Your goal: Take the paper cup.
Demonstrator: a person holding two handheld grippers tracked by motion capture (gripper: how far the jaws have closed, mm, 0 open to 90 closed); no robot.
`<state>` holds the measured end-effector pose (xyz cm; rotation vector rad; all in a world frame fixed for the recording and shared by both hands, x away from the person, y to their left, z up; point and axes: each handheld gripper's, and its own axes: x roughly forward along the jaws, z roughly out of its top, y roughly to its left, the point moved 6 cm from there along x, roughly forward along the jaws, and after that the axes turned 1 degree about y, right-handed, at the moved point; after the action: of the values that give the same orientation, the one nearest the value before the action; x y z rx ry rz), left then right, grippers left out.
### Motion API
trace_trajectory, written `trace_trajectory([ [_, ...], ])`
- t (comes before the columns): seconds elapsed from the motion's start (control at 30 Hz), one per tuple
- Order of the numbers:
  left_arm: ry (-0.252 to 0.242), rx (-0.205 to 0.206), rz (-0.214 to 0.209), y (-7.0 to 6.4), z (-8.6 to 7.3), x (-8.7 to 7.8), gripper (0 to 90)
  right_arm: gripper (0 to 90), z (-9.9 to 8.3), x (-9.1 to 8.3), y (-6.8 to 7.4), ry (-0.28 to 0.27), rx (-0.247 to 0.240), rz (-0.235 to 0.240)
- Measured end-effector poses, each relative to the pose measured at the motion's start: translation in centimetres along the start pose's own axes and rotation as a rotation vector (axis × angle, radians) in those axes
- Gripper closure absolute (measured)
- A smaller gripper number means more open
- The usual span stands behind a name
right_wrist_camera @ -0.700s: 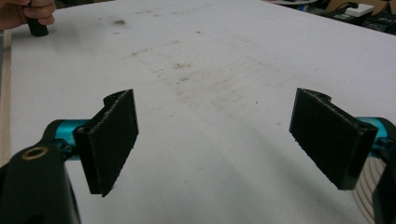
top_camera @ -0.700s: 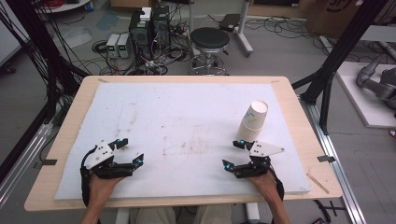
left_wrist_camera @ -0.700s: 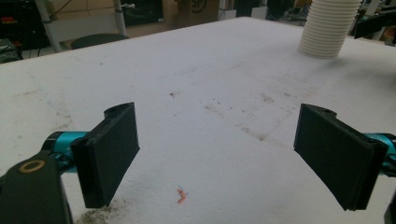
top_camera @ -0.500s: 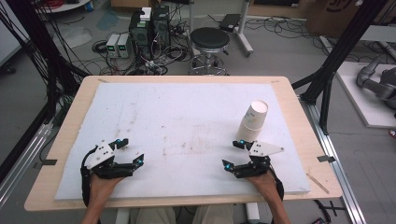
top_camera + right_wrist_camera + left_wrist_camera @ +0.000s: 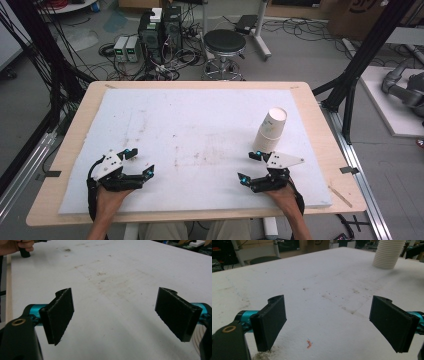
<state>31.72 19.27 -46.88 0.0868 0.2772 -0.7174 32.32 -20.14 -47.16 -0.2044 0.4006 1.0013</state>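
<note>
Paper cup stack [image 5: 270, 130] upside down, just beyond right gripper [image 5: 251, 166]. Both grippers spread wide, empty; left gripper [image 5: 141, 161] well apart. Could tip if nudged off-centre.

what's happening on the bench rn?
A person holds a hand-held gripper in each hand at the near edge of a white foam mat. The left hand-held gripper and the right hand-held gripper both have their jaws wide open with nothing between them. A stack of white paper cups stands just beyond the right one, untouched. Nothing is grasped yet.
</note>
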Motion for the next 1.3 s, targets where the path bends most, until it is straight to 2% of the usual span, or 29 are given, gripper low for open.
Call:
trace_trajectory([
  [0.23, -0.002, -0.004, 0.002, 0.0, 0.0, 0.0, 13.8, 15.9, 1.5, -0.7, 0.6, -0.009, -0.032, -0.007],
  [0.47, 0.002, -0.015, -0.003, 0.1, 0.0, 0.0, 13.8, 15.9, 5.2, -4.3, 0.3, -0.043, -0.034, -0.027],
  [0.63, 0.006, -0.014, -0.003, 0.1, 0.0, 0.1, 13.8, 16.0, 8.5, -7.1, -0.4, -0.052, -0.044, -0.041],
  [0.67, 0.006, -0.014, -0.003, 0.1, 0.0, 0.1, 13.8, 16.0, 8.5, -7.1, -0.4, -0.052, -0.044, -0.041],
  [0.73, 0.009, -0.012, -0.003, 0.1, 0.0, 0.1, 13.8, 16.0, 10.4, -8.5, -1.2, -0.051, -0.059, -0.063],
  [0.77, 0.009, -0.012, -0.003, 0.1, 0.0, 0.1, 13.8, 16.0, 10.4, -8.5, -1.2, -0.051, -0.059, -0.063],
  [0.8, 0.01, -0.013, -0.004, 0.1, 0.0, 0.1, 13.8, 16.0, 11.5, -9.3, -1.8, -0.048, -0.065, -0.075],
  [0.9, 0.012, -0.013, -0.006, 0.1, 0.0, 0.1, 13.8, 16.0, 12.8, -10.2, -2.8, -0.033, -0.07, -0.091],
  [0.93, 0.013, -0.014, -0.007, 0.1, 0.0, 0.1, 13.8, 16.0, 12.8, -10.2, -2.8, -0.033, -0.07, -0.091],
  [1.07, 0.015, -0.014, -0.009, 0.1, 0.0, 0.1, 13.8, 16.0, 14.3, -10.8, -4.5, 0.008, -0.087, -0.104],
  [1.1, 0.015, -0.014, -0.009, 0.1, 0.0, 0.1, 13.8, 16.0, 14.3, -10.8, -4.5, 0.008, -0.087, -0.104],
  [1.23, 0.02, -0.01, -0.009, 0.0, 0.0, 0.2, 13.8, 16.2, 15.0, -10.8, -6.2, 0.065, -0.078, -0.098],
  [1.27, 0.023, -0.008, -0.009, 0.0, -0.1, 0.2, 13.8, 16.2, 15.4, -10.6, -7.1, 0.097, -0.072, -0.097],
  [1.3, 0.023, -0.008, -0.009, 0.0, -0.1, 0.2, 13.8, 16.2, 15.4, -10.6, -7.1, 0.097, -0.072, -0.097],
])
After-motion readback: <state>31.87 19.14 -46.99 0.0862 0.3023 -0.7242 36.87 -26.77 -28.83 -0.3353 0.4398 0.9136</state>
